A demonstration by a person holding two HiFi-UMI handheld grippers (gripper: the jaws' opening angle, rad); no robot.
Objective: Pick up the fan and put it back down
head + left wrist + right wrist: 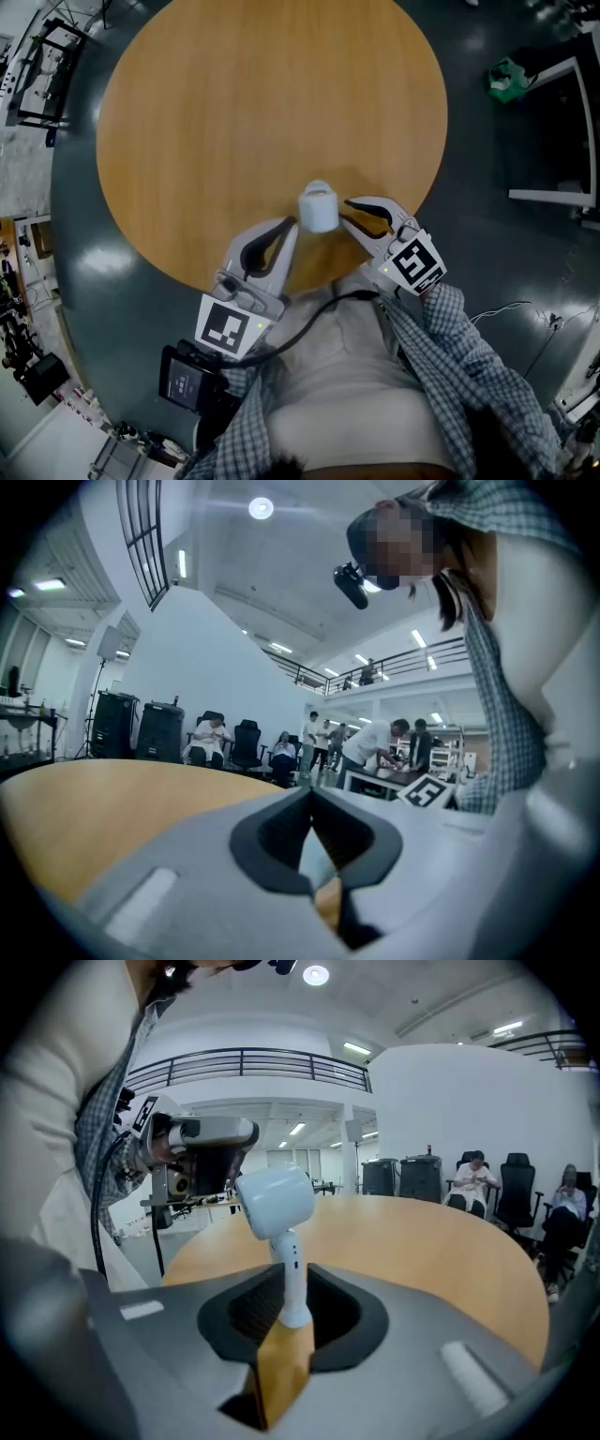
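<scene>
Right gripper (284, 1283): clenched on the slim white stem of the small handheld fan (276, 1202), one pad at each side. Fan upright, round head above and beyond the fingertips, foot down between the pads at the round wooden table (422, 1237). Left gripper (311, 797): clenched on nothing, tips pressed together. In the head view, those tips just beside the fan's head, opposite the right fingers; touching or not, impossible to tell. Far past the table, seated people (473, 1185).
</scene>
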